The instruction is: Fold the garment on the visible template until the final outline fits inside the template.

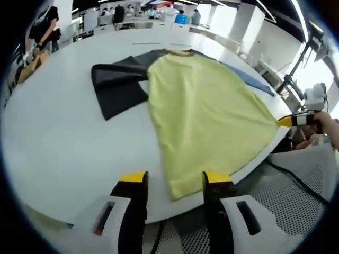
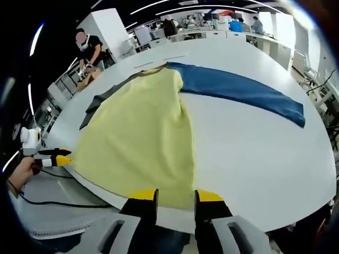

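Observation:
A long-sleeved shirt lies flat on the white table (image 1: pixel 63 143), collar at the far side. Its body is yellow (image 1: pixel 201 111) (image 2: pixel 137 132), one sleeve is dark grey (image 1: pixel 119 84) and the other is blue (image 2: pixel 238 87). My left gripper (image 1: pixel 175 182) is open at the table's near edge, with one hem corner (image 1: pixel 177 191) lying between its yellow-tipped jaws. My right gripper (image 2: pixel 176 200) is open too, its jaws either side of the other hem corner (image 2: pixel 177 198). Each gripper also appears in the other's view, its tip at its hem corner: the right gripper (image 1: pixel 288 121) and the left gripper (image 2: pixel 59 157).
The table's rounded edge (image 2: pixel 106 196) runs just under both grippers. Below it lie a grey mesh mat (image 1: pixel 286 201) and a black cable (image 2: pixel 47 203). A person (image 2: pixel 87 50) stands beyond the far left of the table. Several people and desks (image 2: pixel 233 24) are in the background.

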